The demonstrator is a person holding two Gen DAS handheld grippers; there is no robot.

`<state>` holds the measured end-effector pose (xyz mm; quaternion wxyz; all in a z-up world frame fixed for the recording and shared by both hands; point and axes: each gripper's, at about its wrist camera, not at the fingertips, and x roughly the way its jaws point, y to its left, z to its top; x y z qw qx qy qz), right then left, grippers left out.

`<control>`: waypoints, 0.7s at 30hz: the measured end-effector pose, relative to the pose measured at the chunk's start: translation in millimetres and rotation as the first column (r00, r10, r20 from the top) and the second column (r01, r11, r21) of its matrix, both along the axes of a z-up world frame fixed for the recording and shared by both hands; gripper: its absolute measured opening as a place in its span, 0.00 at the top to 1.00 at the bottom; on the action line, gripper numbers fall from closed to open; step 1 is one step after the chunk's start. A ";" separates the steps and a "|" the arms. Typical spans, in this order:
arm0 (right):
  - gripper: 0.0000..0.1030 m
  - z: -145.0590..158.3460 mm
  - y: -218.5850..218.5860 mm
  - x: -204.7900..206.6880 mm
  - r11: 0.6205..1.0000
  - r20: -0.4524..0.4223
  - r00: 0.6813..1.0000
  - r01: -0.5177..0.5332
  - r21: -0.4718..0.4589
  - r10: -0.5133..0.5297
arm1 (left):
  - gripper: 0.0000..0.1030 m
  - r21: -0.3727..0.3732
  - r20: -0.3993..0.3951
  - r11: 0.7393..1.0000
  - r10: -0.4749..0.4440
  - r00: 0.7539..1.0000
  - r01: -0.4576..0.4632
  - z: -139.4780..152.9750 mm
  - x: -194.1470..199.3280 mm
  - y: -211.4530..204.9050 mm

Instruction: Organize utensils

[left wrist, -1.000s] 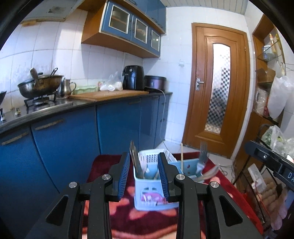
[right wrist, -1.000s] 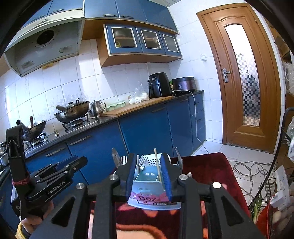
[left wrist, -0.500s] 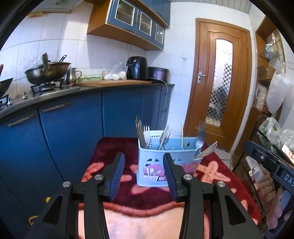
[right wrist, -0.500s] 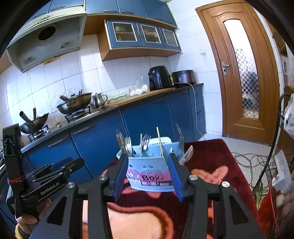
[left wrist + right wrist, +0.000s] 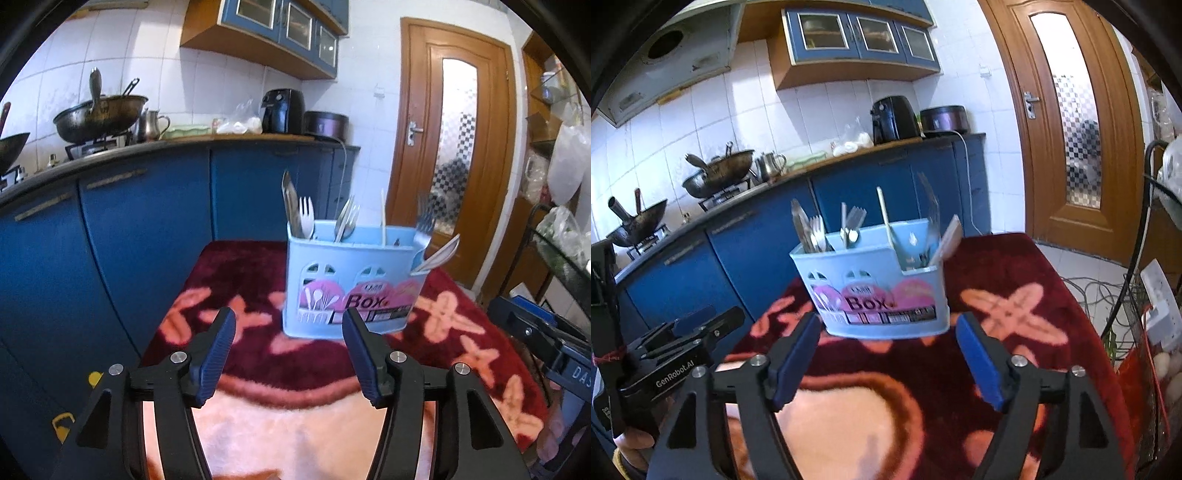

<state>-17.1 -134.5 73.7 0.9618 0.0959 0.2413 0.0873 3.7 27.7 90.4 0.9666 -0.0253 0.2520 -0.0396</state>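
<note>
Both tools have pulled back from the blue utensil box (image 5: 351,291) and gape empty: left tool (image 5: 288,354), right tool (image 5: 886,360). Red patterned blanket (image 5: 236,273) covers the desk; blurred cutlery.

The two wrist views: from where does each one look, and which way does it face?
Left wrist: sits on the left gripper, open, facing the caddy on the blanket; the right gripper shows at the right edge.
Right wrist: sits on the right gripper, open, facing the caddy from the other side; the left gripper and hand show lower left.
Shared: caddy, blanket, counter, door.
</note>
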 end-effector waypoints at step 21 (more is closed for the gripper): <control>0.07 -69.3 8.5 5.9 0.996 -0.012 0.998 0.061 -0.058 -0.062 | 0.40 0.069 0.022 0.997 0.019 1.000 -0.020 -63.2 11.4 -21.0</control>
